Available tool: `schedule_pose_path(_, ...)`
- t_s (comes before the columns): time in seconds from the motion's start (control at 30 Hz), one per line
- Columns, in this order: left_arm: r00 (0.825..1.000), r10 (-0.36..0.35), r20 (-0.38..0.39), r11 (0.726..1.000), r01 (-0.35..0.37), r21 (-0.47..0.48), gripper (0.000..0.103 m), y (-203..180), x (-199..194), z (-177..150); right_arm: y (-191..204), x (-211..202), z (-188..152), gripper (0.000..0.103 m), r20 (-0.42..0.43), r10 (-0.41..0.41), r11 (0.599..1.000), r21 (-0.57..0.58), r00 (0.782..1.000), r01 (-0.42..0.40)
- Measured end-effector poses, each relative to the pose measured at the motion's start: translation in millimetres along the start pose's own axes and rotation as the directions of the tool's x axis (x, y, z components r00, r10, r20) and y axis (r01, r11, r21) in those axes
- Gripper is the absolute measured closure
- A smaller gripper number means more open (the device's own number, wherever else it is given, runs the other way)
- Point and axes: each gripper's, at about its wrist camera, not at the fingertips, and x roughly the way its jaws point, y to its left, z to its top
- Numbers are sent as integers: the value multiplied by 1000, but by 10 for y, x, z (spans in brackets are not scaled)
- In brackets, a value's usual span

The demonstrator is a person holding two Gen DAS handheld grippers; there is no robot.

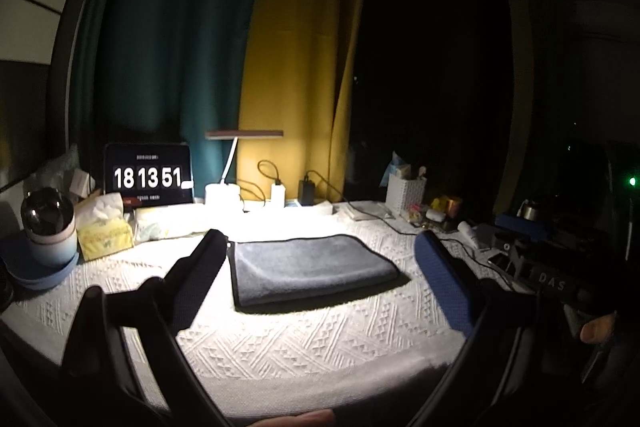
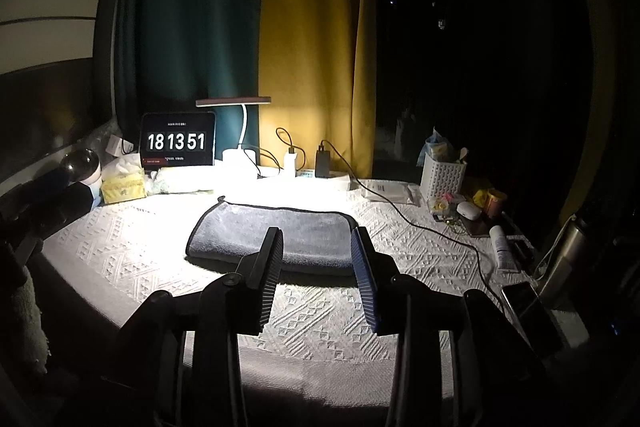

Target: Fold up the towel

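A grey towel with dark edging (image 1: 310, 267) lies folded flat in the middle of the white patterned tablecloth (image 1: 280, 339); it also shows in the right wrist view (image 2: 276, 237). My left gripper (image 1: 320, 243) is open wide and empty, its fingers on either side of the towel's near part, held above the cloth. My right gripper (image 2: 316, 239) is open and empty, hovering just in front of the towel's near edge. The right gripper's body shows at the right edge of the left wrist view (image 1: 552, 279).
A tablet clock (image 1: 148, 179), desk lamp (image 1: 224, 187), chargers and cables (image 2: 320, 155) line the back. A tissue box (image 1: 105, 235) and round flask (image 1: 48, 223) stand left. A white basket (image 2: 442, 179), small bottles and a phone (image 2: 528, 311) crowd the right.
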Motion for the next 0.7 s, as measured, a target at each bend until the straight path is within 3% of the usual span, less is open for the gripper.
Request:
schedule_pose_path(0.17,999,-1,44,1000,1,4,7,-25,-130,44,39,-132,9,65,22,6,1000,-3,1000,-6)
schedule_pose_path(0.3,994,58,94,997,-62,49,7,-106,-261,48,49,-240,7,64,37,4,1000,-1,999,-4)
schedule_pose_path(0.4,991,60,123,996,-67,61,7,-131,-345,59,65,-315,-3,55,47,8,1000,0,999,-8)
schedule_pose_path(0.53,991,48,127,998,-54,41,7,-107,-396,64,118,-409,0,48,65,7,1000,-8,998,-6)
schedule_pose_path(0.7,993,43,111,998,-47,31,7,-96,-424,53,136,-444,-4,46,68,15,1000,1,998,-15)
